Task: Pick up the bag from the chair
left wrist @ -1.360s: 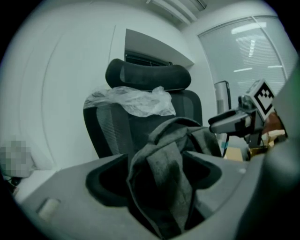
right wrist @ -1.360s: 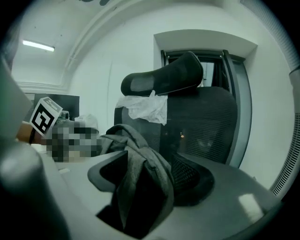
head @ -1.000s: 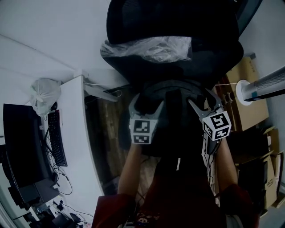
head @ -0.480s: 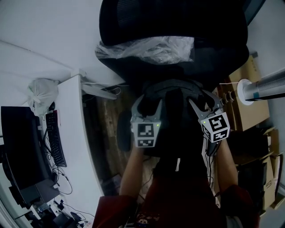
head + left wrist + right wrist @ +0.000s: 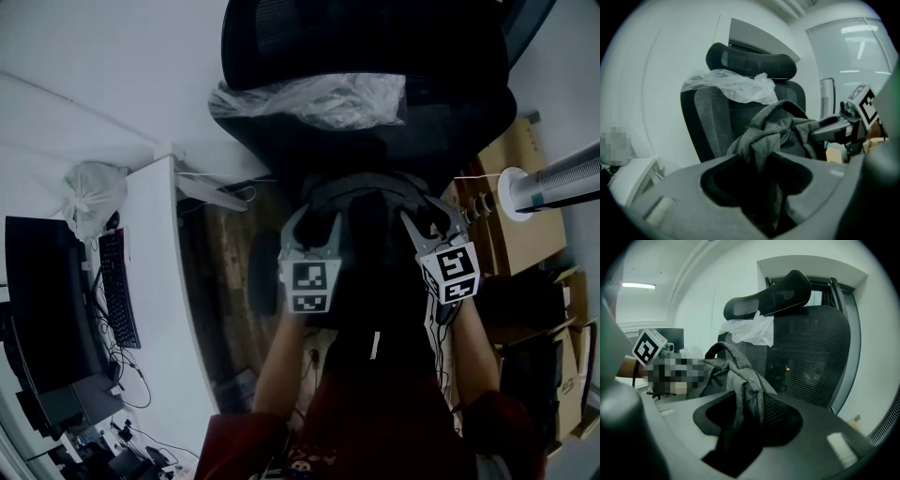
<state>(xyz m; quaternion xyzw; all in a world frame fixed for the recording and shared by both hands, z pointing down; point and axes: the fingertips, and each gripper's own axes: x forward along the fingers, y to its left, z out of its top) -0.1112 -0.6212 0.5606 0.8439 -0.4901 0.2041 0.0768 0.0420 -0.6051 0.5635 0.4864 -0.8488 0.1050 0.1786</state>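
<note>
We can read no words, brands or numbers anywhere. The only signs are the black-and-white square markers on the grippers' cubes. In the head view the left cube [image 5: 309,286], on the left gripper [image 5: 316,230], sits just in front of the office chair [image 5: 366,37] and shows two marker faces. The right cube [image 5: 457,272], on the right gripper [image 5: 433,217], shows one. Each gripper view catches the other's marker beside the chair: the right cube [image 5: 866,104] and the left cube [image 5: 648,348]. Any print on the keyboard [image 5: 120,291], left of the chair, or the cardboard boxes [image 5: 525,187], right of it, is too small and dim to read.
</note>
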